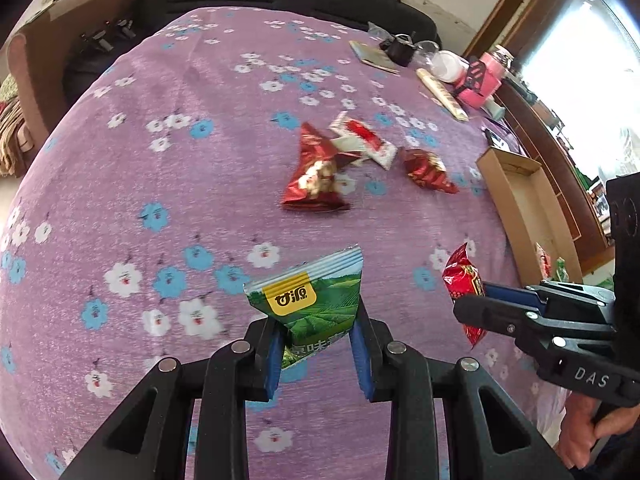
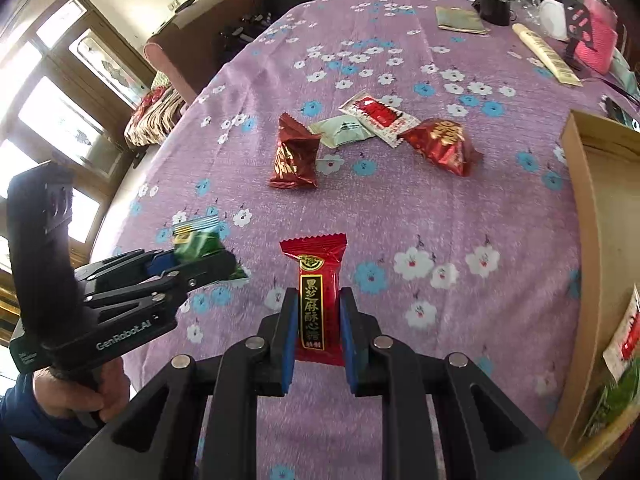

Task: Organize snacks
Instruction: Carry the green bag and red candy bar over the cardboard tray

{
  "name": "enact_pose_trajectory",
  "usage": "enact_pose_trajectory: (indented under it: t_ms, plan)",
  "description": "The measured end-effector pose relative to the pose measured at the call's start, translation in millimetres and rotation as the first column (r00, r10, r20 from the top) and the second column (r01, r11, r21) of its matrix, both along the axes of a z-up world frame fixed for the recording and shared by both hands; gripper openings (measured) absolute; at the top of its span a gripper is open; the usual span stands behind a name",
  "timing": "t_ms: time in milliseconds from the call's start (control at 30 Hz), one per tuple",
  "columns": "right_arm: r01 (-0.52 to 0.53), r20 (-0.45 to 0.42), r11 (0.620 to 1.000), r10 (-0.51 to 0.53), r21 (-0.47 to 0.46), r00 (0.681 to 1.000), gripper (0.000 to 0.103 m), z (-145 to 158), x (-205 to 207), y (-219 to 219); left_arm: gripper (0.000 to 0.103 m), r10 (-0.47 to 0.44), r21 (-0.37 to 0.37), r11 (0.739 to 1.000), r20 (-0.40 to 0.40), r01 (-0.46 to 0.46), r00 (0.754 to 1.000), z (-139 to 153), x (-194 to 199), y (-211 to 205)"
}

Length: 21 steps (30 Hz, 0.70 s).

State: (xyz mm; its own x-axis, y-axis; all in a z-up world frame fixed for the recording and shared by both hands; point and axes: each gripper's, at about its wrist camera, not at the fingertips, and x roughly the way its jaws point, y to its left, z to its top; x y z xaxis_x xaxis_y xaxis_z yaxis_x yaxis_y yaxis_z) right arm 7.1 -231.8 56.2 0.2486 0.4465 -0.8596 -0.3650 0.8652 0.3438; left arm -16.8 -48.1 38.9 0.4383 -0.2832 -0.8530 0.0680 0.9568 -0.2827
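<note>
The left claw (image 1: 318, 344) pinches a green snack packet with a yellow label (image 1: 316, 304) between its blue pads. The packet sticks out past the tips, held up off the cloth, with its crimped top edge pointing away from the claw and tipped a little to the left.

Ahead of both claws, in the middle of the cloth, lie two shiny dark red foil bags (image 2: 295, 156), a pale green packet (image 2: 342, 131) and a white and red sachet (image 2: 378, 116), all close together.

The right claw (image 2: 319, 338) grips a long red candy wrapper with gold writing (image 2: 314, 300). Its long side runs straight out from the claw, zigzag end farthest away.

To the right of the right claw sits a flat brown cardboard box (image 2: 600, 216) with a few packets inside.

Everything rests on a purple cloth with white and blue flowers (image 2: 400, 208). Windows glow at the sides of the room.
</note>
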Motion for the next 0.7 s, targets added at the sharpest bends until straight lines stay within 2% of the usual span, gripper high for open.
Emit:
enact_pose_trajectory:
  t_ms: [433, 700]
  plan:
    - [0.112, 0.021, 0.992, -0.113, 0.055, 0.993, 0.018, 17.3, -11.2, -61.0, 0.03, -0.099, 0.004, 0.995, 0.037, 0.099, 0.994, 24.2, 5.7, -57.3]
    - [0.212, 0.033, 0.974, -0.215, 0.085, 0.976, 0.018, 27.6, -15.2, -114.4, 0.03, -0.196, 0.003, 0.98, 0.059, 0.197, 0.979, 41.5, 12.4, -109.3]
